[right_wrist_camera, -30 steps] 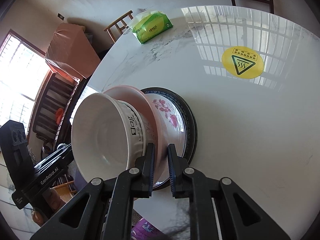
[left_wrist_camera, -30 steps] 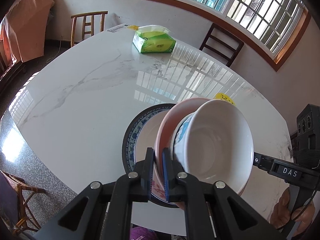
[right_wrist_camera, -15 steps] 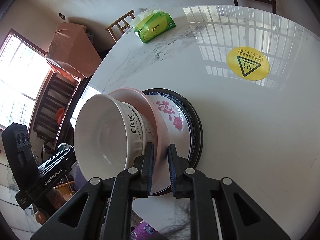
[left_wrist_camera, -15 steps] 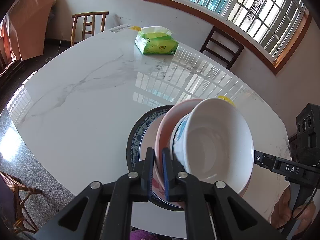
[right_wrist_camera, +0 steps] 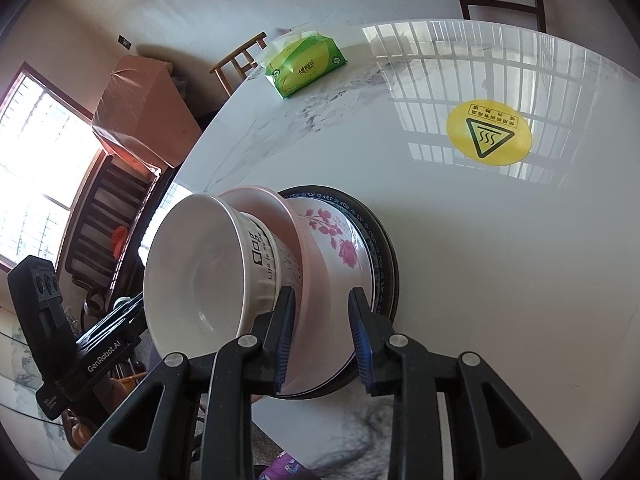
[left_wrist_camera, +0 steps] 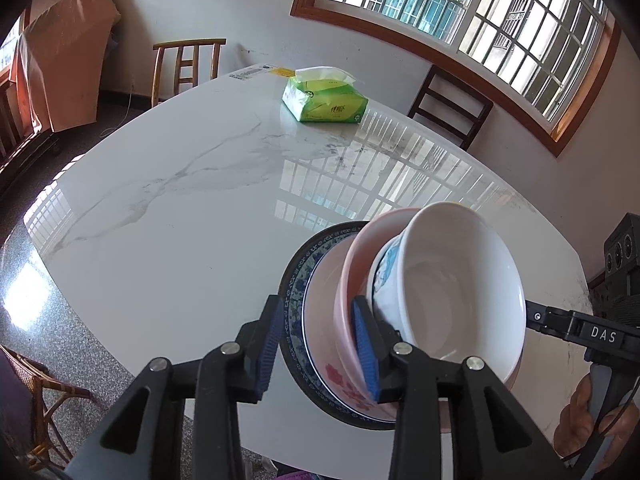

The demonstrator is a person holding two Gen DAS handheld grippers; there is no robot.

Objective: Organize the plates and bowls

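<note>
Left gripper (left_wrist_camera: pixel 316 344): fingers (left_wrist_camera: pixel 267 350) parted, straddling the near rims of the stack, gripping nothing; inner pad against or just beside the pink bowl (left_wrist_camera: pixel 349 280), contact not confirmable. Right gripper (right_wrist_camera: pixel 322 336): fingers (right_wrist_camera: pixel 285 336) likewise spread, either side of the pink bowl's rim, no clamp evident.

Stack, from the top: white bowl (right_wrist_camera: pixel 192 276) nested in the pink bowl, on a floral plate (right_wrist_camera: pixel 340 256), on a dark blue-patterned plate (right_wrist_camera: pixel 384 252). All resting on the counter (left_wrist_camera: pixel 180 208), close to its near edge; bottom plate apparently overhanging slightly, not certain.

Risks, as judged:
- Withdrawal with a pad snagging a rim: likely to drag or tip the bowls toward the edge.
- White bowl appears seated high and canted in the pink one; a knock could unseat it.
- Glossy counter: little friction, easy sliding of the whole stack.
- Glazed ceramic: breakage on any fall.

Tissue pack (left_wrist_camera: pixel 325 100) and yellow warning sticker (right_wrist_camera: pixel 489 137) well apart, no hazard.
</note>
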